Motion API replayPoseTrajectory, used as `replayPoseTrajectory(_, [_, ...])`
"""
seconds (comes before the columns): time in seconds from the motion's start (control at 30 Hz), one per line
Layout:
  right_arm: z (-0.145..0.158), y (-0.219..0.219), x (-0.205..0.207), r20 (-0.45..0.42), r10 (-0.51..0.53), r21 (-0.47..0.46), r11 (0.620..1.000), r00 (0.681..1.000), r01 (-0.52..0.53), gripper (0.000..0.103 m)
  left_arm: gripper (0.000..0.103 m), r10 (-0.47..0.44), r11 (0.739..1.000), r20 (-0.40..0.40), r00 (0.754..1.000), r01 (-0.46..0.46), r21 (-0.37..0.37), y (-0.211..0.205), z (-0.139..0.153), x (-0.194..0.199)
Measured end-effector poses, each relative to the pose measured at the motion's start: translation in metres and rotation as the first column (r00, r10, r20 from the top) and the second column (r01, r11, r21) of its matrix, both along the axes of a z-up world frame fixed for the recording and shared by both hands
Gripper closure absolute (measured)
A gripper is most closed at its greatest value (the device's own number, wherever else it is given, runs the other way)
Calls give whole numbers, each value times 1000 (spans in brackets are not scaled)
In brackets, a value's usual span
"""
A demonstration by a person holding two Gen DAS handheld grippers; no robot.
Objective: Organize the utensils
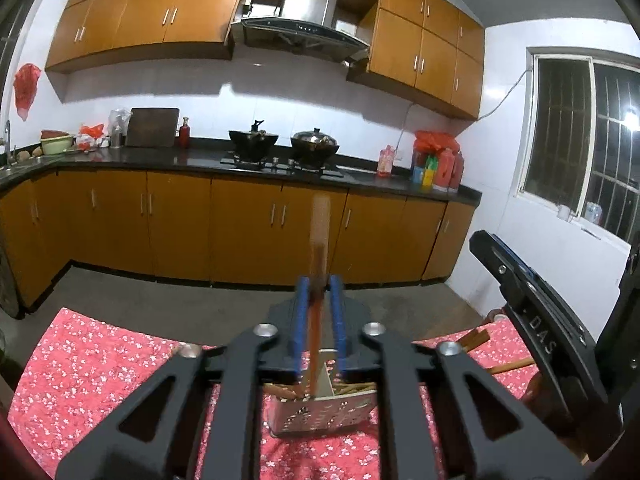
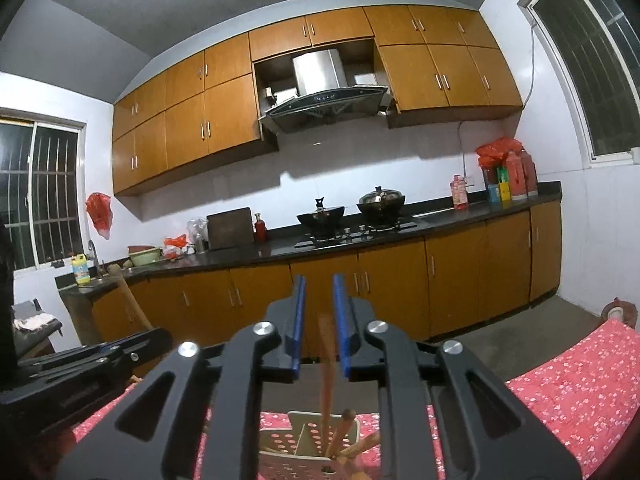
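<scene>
My left gripper (image 1: 319,280) is shut on a long wooden utensil (image 1: 320,236), held upright with its lower end in the perforated metal utensil holder (image 1: 324,414) on the red floral tablecloth (image 1: 96,360). Other wooden utensils lean in the holder. In the right wrist view my right gripper (image 2: 319,278) is open, its blue fingers (image 2: 299,312) apart on either side of an orange-brown wooden utensil (image 2: 327,360) that stands in the holder (image 2: 296,440). The left gripper's body (image 2: 72,372) shows at the lower left there.
More wooden utensils (image 1: 480,340) lie on the cloth to the right, near the right gripper's body (image 1: 540,320). Beyond the table are a concrete floor, brown cabinets and a black counter (image 1: 280,160) with two woks, bottles and bags.
</scene>
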State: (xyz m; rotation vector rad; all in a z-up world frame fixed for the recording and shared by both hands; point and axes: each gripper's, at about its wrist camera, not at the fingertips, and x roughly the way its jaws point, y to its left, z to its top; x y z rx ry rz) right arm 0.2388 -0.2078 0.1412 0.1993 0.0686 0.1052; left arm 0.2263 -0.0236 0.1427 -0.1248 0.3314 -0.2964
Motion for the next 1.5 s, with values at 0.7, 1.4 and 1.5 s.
replayPoseTrajectory(0.7, [-27, -6, -127, -93, -43, -84, 996, 995, 35, 4, 2, 150, 985, 135, 979, -160, 71, 45, -16, -104])
replayPoseTrajectory(1.4, [-108, 30, -223, -237, -43, -169, 986, 971, 2, 4, 2, 237, 948, 102, 966, -253, 191, 45, -104, -203])
replayPoseTrajectory(1.5, [-116, 31, -230, -247, -55, -184, 983, 967, 9, 4, 2, 231, 949, 99, 968, -247, 196, 43, -111, -212])
